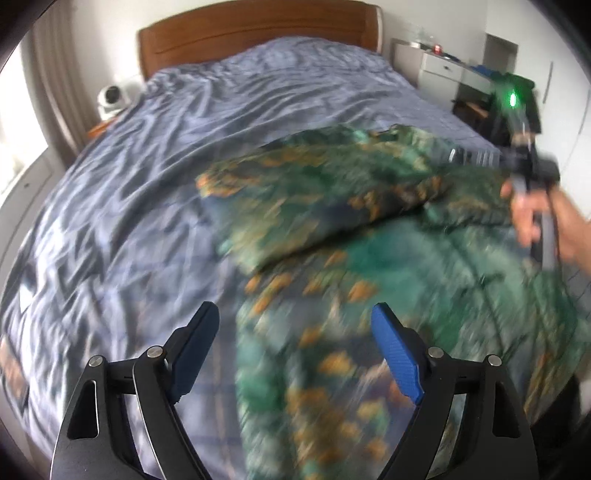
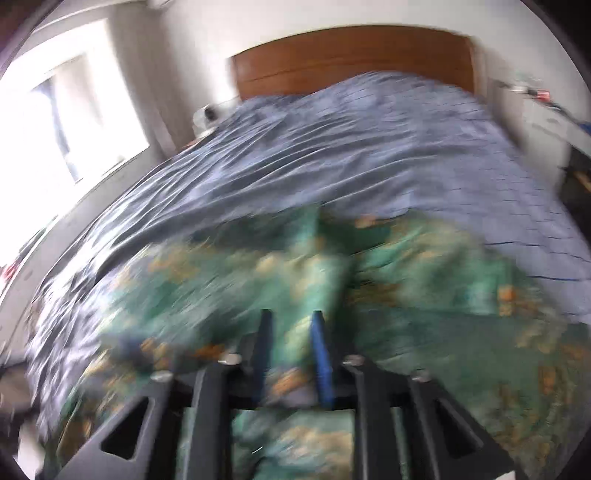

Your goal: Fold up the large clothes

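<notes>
Green garment (image 1: 332,206) with orange print lay across the near part of the bed, one flap folded over its body. It looked soft, limp and light, likely to slump and slide on itself, so a hem or corner seemed the best hold. Left gripper (image 1: 295,347) hovered spread wide and empty above it. Right gripper (image 2: 291,350) stood nearly pressed together with cloth between its fingers; blur hid whether it pinched. Rumpled blue bedspread (image 1: 184,129), wooden headboard (image 1: 258,33), white dresser (image 1: 439,66) beyond.
</notes>
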`<state>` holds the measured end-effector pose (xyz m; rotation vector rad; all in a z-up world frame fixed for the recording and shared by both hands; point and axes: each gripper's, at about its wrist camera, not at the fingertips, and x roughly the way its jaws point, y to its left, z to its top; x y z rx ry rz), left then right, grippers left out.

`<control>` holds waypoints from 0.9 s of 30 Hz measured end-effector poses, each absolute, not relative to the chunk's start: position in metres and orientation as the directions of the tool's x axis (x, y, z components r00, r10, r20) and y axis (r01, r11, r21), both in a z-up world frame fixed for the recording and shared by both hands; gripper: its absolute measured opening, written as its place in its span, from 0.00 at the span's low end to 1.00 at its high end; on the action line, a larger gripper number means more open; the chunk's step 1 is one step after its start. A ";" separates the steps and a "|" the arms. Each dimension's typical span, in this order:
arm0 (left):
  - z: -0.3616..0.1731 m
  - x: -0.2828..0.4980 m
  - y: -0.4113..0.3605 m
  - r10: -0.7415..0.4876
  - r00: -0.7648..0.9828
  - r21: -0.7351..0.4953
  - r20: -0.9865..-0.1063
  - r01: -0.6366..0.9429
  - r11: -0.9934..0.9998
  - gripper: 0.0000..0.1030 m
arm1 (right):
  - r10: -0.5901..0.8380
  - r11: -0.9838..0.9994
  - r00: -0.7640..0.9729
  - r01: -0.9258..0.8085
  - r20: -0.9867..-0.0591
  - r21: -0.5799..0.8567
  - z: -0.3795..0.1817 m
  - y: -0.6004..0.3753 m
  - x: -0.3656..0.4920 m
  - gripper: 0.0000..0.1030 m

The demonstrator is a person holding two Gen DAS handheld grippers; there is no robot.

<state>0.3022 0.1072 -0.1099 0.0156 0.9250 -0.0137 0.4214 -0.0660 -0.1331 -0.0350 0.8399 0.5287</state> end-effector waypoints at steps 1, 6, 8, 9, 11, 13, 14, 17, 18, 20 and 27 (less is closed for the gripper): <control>-0.109 0.318 0.104 -0.013 0.597 -0.003 -0.802 0.019 1.000 0.83 | 0.421 0.866 0.529 -0.476 -0.737 0.152 -0.141 -0.060 0.420 0.17; -0.121 0.387 0.090 -0.063 0.560 -0.070 -0.826 0.008 0.998 0.83 | 0.322 0.894 0.446 -0.434 -0.835 0.113 -0.193 -0.057 0.429 0.14; -0.137 0.417 0.084 -0.048 0.541 -0.075 -0.840 -0.027 0.997 0.83 | 0.339 0.900 0.451 -0.411 -0.826 0.145 -0.196 -0.061 0.431 0.14; -0.145 0.427 0.082 -0.049 0.531 -0.083 -0.846 -0.039 0.996 0.82 | 0.343 0.903 0.449 -0.398 -0.825 0.159 -0.196 -0.063 0.432 0.14; -0.174 0.449 0.080 -0.037 0.464 -0.080 -0.885 -0.073 0.994 0.79 | 0.346 0.908 0.449 -0.379 -0.824 0.175 -0.197 -0.064 0.434 0.14; -0.198 0.455 0.080 -0.015 0.431 -0.067 -0.902 -0.105 0.992 0.79 | 0.340 0.911 0.455 -0.376 -0.823 0.168 -0.198 -0.063 0.432 0.14; -0.203 0.454 0.080 -0.005 0.438 -0.056 -0.899 -0.103 0.993 0.81 | 0.336 0.911 0.458 -0.379 -0.823 0.161 -0.199 -0.062 0.432 0.14; -0.198 0.452 0.077 0.005 0.440 -0.042 -0.898 -0.098 0.994 0.82 | 0.345 0.908 0.458 -0.383 -0.819 0.168 -0.203 -0.066 0.434 0.14; -0.196 0.454 0.077 -0.003 0.437 -0.052 -0.899 -0.098 0.994 0.84 | 0.351 0.908 0.459 -0.381 -0.816 0.176 -0.205 -0.066 0.434 0.14; -0.192 0.465 0.081 -0.019 0.439 -0.072 -0.898 -0.102 0.992 0.85 | 0.365 0.905 0.461 -0.378 -0.809 0.193 -0.207 -0.069 0.434 0.14; -0.196 0.540 0.112 -0.012 0.400 -0.109 -0.916 -0.220 0.969 0.86 | 0.359 0.908 0.476 -0.378 -0.803 0.182 -0.208 -0.068 0.432 0.14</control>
